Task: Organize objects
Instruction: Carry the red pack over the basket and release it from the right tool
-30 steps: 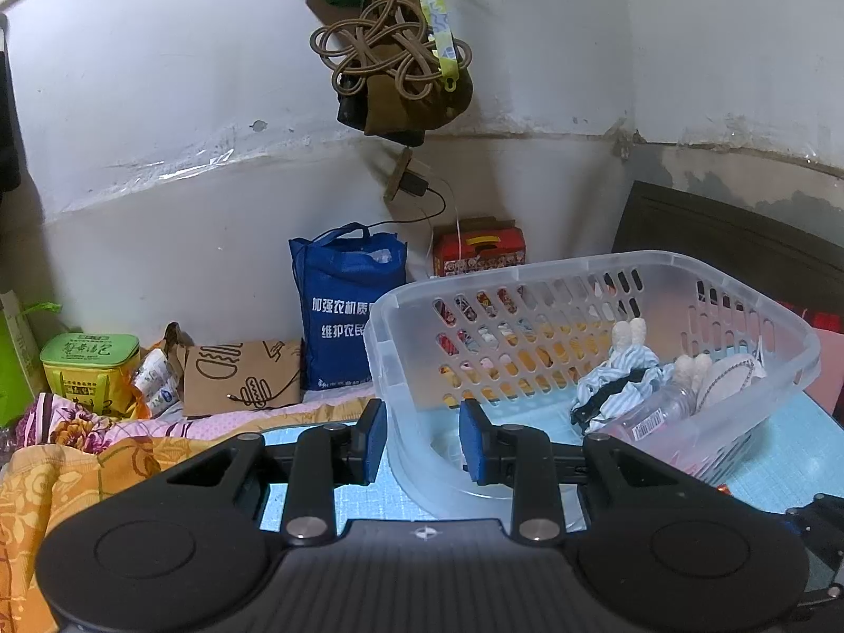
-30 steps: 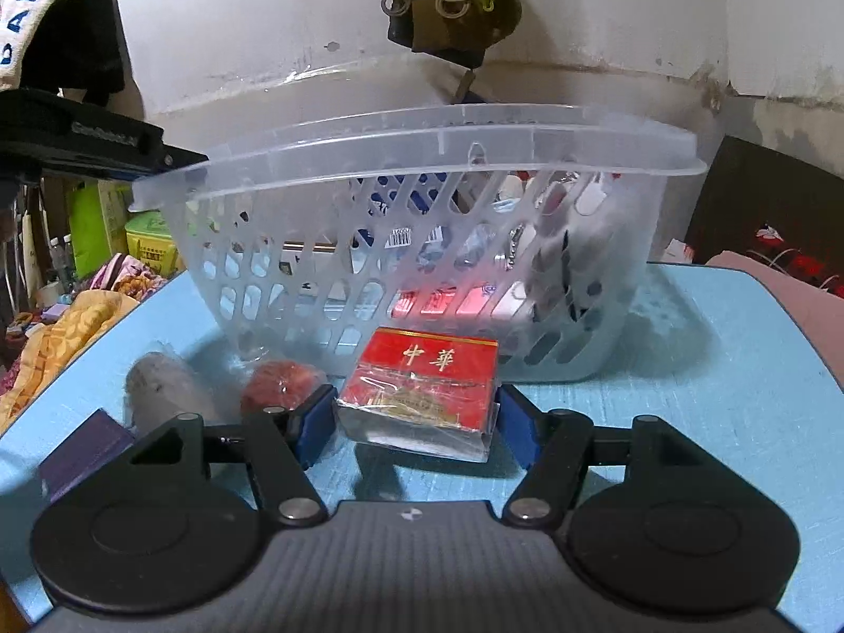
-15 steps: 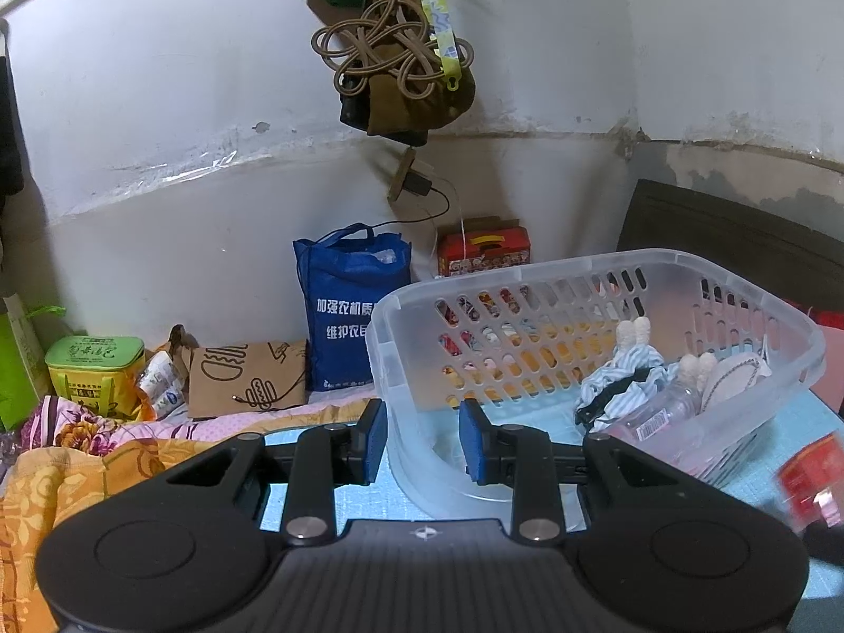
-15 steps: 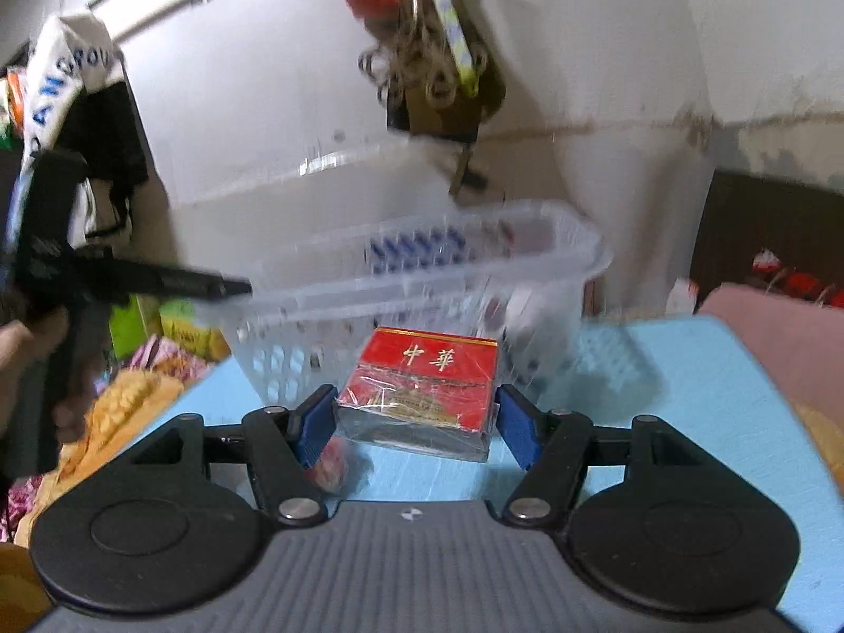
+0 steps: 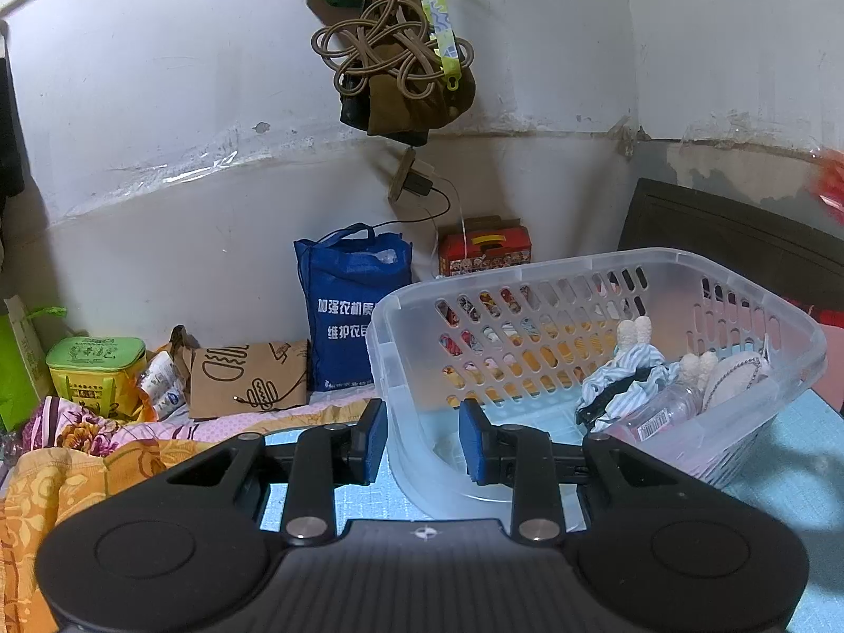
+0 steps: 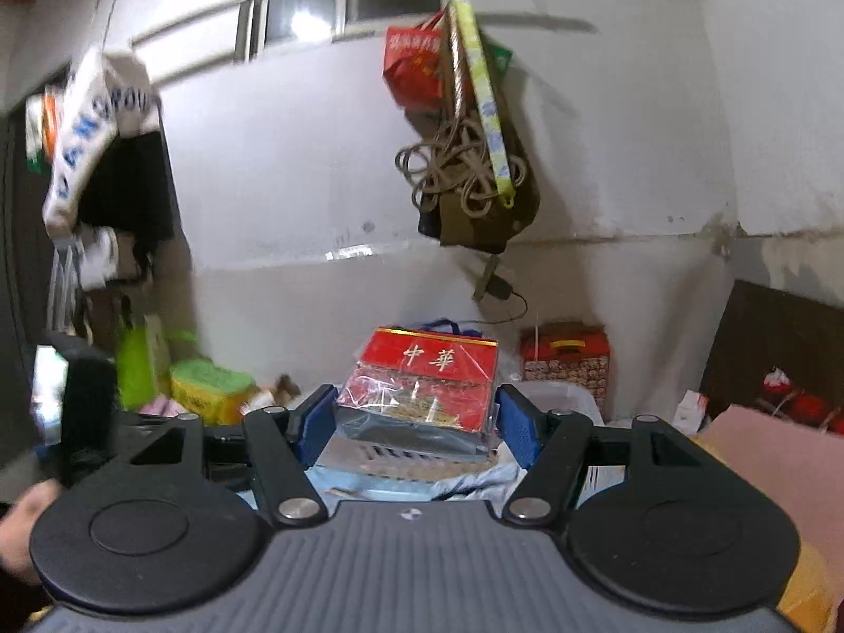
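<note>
A clear plastic basket [image 5: 580, 274] rests on the light-blue table [image 5: 791, 453]. It holds a striped cloth [image 5: 622, 374], a clear bottle [image 5: 664, 411] and a pale round item. My left gripper [image 5: 422, 443] is shut on the basket's near-left corner wall, one blue pad outside and one inside. My right gripper [image 6: 416, 416] is shut on a red cigarette box [image 6: 427, 364] in clear wrap and holds it in the air, with the basket's rim [image 6: 559, 395] just below and behind. In the left wrist view the box is a red blur [image 5: 831, 184] at the right edge.
Along the wall stand a blue bag [image 5: 348, 311], a red carton [image 5: 485, 248], a brown paper bag [image 5: 248, 374] and a green tin [image 5: 95, 369]. A rope bundle [image 5: 390, 58] hangs overhead. Floral bedding [image 5: 79, 453] lies left, a dark headboard [image 5: 738, 232] right.
My right gripper has risen with the red box from the table in front of the basket to above its rim, tilting upward. The left gripper and basket have stayed still.
</note>
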A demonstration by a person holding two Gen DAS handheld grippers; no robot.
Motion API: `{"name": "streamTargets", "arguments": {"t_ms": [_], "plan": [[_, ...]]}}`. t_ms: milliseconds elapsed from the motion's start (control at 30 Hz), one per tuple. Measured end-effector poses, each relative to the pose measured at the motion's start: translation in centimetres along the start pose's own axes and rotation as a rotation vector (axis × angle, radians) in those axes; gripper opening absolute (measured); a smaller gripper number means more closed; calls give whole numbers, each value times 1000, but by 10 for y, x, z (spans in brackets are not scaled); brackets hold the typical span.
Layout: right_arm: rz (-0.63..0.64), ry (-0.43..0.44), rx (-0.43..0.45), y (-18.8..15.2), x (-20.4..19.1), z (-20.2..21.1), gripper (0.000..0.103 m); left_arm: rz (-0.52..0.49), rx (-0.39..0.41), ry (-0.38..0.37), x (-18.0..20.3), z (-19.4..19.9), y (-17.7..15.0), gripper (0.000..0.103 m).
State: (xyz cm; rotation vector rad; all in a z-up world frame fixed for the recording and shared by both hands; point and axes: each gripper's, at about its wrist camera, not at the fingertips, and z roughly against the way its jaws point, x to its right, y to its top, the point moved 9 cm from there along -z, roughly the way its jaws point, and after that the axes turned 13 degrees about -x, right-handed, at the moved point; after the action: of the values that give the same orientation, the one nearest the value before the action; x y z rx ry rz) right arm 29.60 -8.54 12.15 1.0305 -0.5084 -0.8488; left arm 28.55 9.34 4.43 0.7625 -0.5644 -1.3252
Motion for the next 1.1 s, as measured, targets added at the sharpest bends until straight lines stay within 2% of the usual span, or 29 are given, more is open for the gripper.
{"name": "streamTargets", "arguments": {"t_ms": [100,233,467,567,600,633,667,733,767,933,1033,1100], "plan": [[51,-59,-89,15,9,-42,68,0,-1,-1,0,-2,0,34],[-23,-92,-233,23,32,-98,68,-1,-3,-1,1,-3,-1,34],[-21,-92,-312,9,30,-131,68,-1,-2,-4,1,-3,-1,34],[-14,-102,-314,6,34,-133,70,0,-2,-5,1,-4,-1,34],[0,-111,-325,5,34,-134,78,-1,-2,-4,1,-3,-1,34],[19,-148,-332,5,35,-137,97,-1,-2,-5,1,-3,-1,34],[36,-198,-332,5,38,-138,103,-2,-2,-5,1,-3,-1,34],[45,-255,-298,9,43,-131,103,0,-1,-8,1,-4,-1,34],[28,-254,-267,12,44,-123,103,-1,0,-9,1,-3,-1,34],[-94,-96,-107,-4,35,-55,103,-4,1,-6,1,-3,-1,34],[-136,-42,-14,-28,25,-12,103,-3,2,-3,1,-3,-1,34],[-160,-24,16,-42,21,4,103,-5,3,2,2,-1,-1,34]]}}
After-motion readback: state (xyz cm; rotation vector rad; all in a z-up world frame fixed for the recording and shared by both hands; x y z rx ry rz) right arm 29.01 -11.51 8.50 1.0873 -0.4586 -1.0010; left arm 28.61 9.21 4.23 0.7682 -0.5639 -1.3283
